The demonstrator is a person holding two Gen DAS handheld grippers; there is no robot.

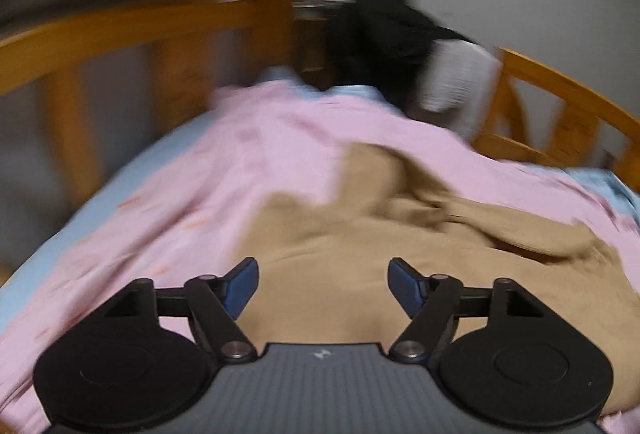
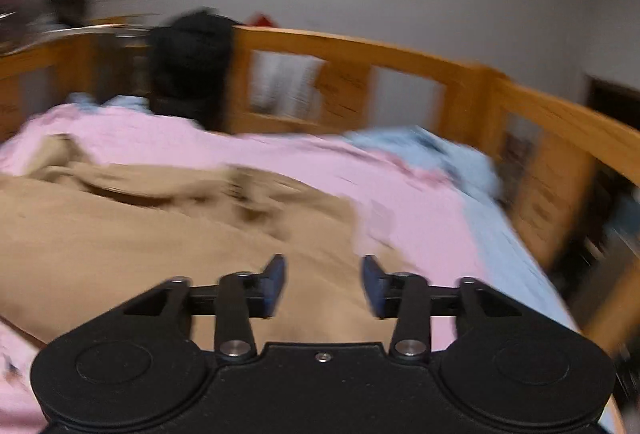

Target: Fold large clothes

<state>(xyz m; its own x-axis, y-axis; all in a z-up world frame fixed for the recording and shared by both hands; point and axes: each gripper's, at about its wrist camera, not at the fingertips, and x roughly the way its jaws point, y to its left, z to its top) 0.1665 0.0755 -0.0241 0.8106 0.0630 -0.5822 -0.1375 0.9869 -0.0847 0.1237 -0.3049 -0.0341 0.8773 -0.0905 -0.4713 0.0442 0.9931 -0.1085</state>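
Both wrist views motion-blurred; detail limited.

Left wrist view, left to right: wooden bed rail runs from 9 to 12 o'clock. Pink sheet covers the bed, pale blue sheet showing along its 9 o'clock edge. Tan garment, the task's thing, lies spread on the pink sheet from centre toward 4 o'clock, with a loose flap or sleeve bunched at about 2 o'clock. Dark clothing is draped over the rail at 12 to 1 o'clock, something white just beside it. Left gripper: fingers wide, nothing between them, tan cloth visible through the gap.

Right wrist view, left to right: the tan garment fills 8 to 11 o'clock, folds rumpled near 10 o'clock. Pink sheet runs through the centre; blue bedding is heaped at 2 o'clock against the rail. Right gripper: fingers moderately apart, empty, above the garment's edge where tan meets pink.

Judgement: neither gripper holds cloth; the garment rests on the bed, apparently part-way folded, not yet tidy.

Risks from here:
- The next pinch may catch the pink sheet with the garment, since both are soft and touching at the edge; lifting would drag the bedding.
- The bunched flap at the far side could stay trapped under a fold, leaving a lumpy result.
- One-layer grabs would let the lower layer slide out and undo the fold.
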